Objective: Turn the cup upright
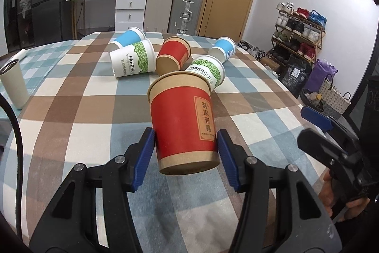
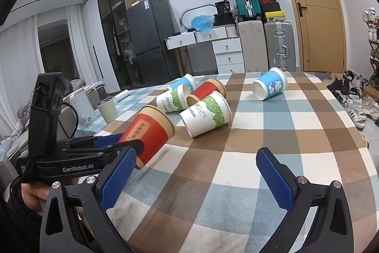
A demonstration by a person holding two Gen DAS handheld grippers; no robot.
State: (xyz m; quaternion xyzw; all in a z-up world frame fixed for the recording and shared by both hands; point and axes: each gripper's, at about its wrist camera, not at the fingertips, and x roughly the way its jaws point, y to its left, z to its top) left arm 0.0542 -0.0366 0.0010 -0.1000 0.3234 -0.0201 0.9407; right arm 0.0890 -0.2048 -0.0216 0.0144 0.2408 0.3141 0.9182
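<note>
My left gripper (image 1: 186, 146) is shut on a red paper cup (image 1: 183, 120) near its base and holds it tilted above the checked tablecloth, mouth away from me. In the right wrist view the same red cup (image 2: 151, 132) leans up to the right in the left gripper (image 2: 123, 141). My right gripper (image 2: 195, 172) is open and empty over the cloth. Several other cups lie on their sides: a white-green cup (image 1: 133, 58), a red cup (image 1: 174, 55), a white-green cup (image 1: 209, 70), two blue cups (image 1: 129, 37) (image 1: 223, 48).
A beige tumbler (image 1: 13, 82) stands upright at the table's left edge (image 1: 14, 56). Suitcases (image 1: 187, 10), drawers and a door stand behind the table. A shoe rack (image 1: 300, 32) is at the right.
</note>
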